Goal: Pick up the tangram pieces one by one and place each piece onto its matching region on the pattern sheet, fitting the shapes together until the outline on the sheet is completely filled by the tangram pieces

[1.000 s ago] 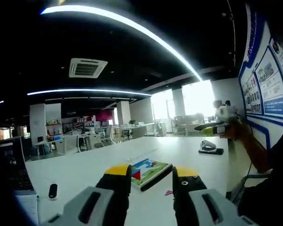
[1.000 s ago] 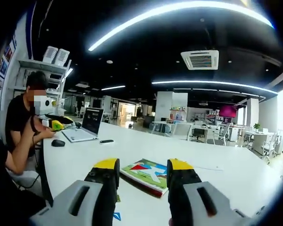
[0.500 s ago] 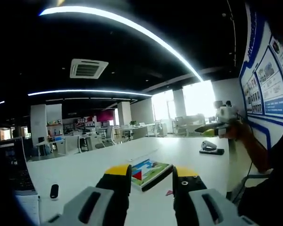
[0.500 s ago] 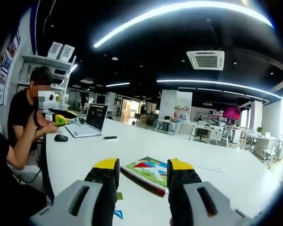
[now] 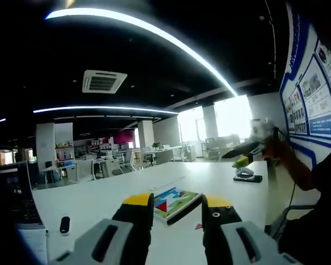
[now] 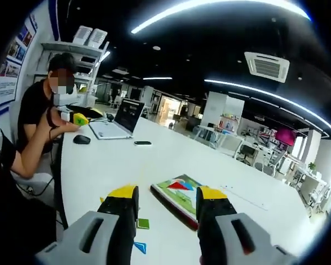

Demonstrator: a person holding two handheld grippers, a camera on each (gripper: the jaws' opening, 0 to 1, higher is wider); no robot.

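Observation:
A pattern sheet board (image 5: 175,200) with a colourful picture and a red triangle on it lies on the white table (image 5: 99,204) just beyond my left gripper (image 5: 176,205), which is open and holds nothing. A small pink piece (image 5: 197,226) lies by the board. In the right gripper view the same board (image 6: 179,194) lies ahead of my right gripper (image 6: 166,197), open and empty. Loose pieces lie near it: a green one (image 6: 143,223), a blue one (image 6: 139,247) and a yellow one (image 6: 102,200).
A person (image 6: 36,127) sits at the table's far left holding another gripper, beside a laptop (image 6: 118,121), a mouse (image 6: 81,139) and a phone (image 6: 142,143). In the left gripper view that hand-held gripper (image 5: 248,152) hovers at right above a dark device (image 5: 246,175); a remote (image 5: 64,224) lies left.
The right gripper view has tilted down and swung, showing more table and the loose pieces. In the left gripper view the person's hand-held gripper has dipped and blurred.

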